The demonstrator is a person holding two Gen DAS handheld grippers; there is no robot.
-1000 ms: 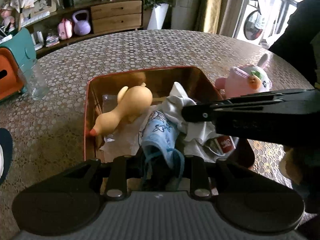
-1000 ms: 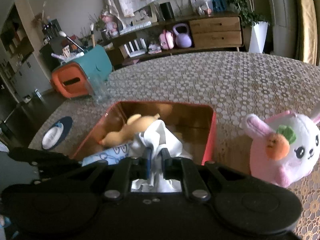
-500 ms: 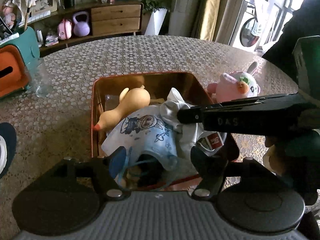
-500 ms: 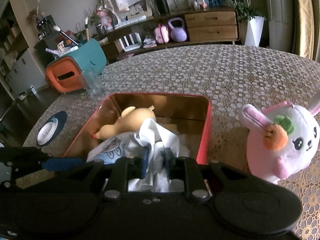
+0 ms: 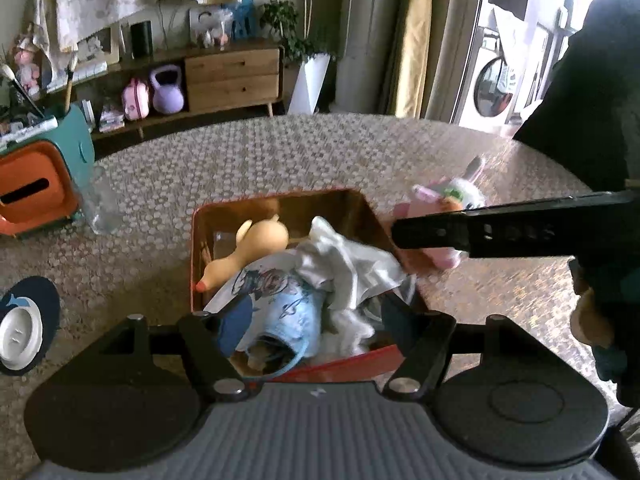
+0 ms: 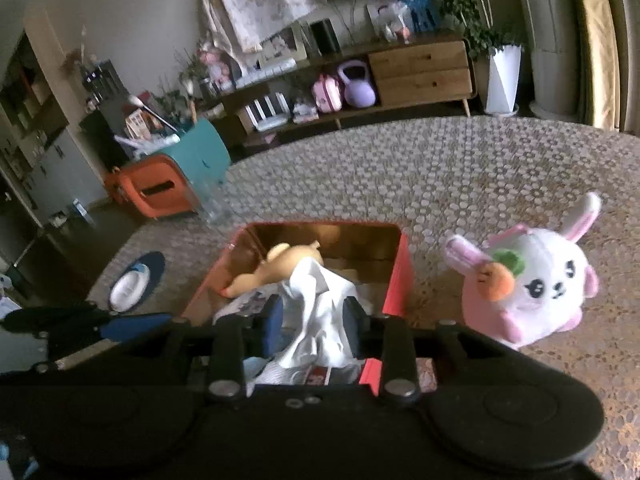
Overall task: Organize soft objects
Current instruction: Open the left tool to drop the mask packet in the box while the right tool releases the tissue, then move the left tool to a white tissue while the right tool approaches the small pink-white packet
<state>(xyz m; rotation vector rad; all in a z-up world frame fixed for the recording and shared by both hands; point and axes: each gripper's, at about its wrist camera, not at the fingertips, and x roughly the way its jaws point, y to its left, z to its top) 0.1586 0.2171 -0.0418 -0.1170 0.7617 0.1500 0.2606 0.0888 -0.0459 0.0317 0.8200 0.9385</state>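
A red tin box (image 5: 193,264) with a gold inside holds a yellow rubber duck (image 5: 256,244), a blue-and-white printed garment (image 5: 280,296) and a white cloth (image 5: 348,264). My left gripper (image 5: 314,316) hangs open over the box's near end, above the garment without touching it. My right gripper (image 6: 314,320) is opening, and the white cloth (image 6: 316,300) stands loosely between its fingers. A pink-and-white plush bunny (image 6: 532,280) sits on the table right of the box (image 6: 400,276). The right gripper's black finger (image 5: 500,232) crosses in front of the bunny (image 5: 460,194) in the left wrist view.
A teal-and-orange case (image 5: 36,188) and a clear glass (image 5: 102,208) stand at the table's left. A dark blue coaster with a white disc (image 5: 20,332) lies at the near left. A person's dark sleeve (image 5: 592,100) fills the right side.
The left gripper opened and let go of the blue garment, which now lies in the box. The right jaws parted around the white cloth. Both grippers rose and drew back.
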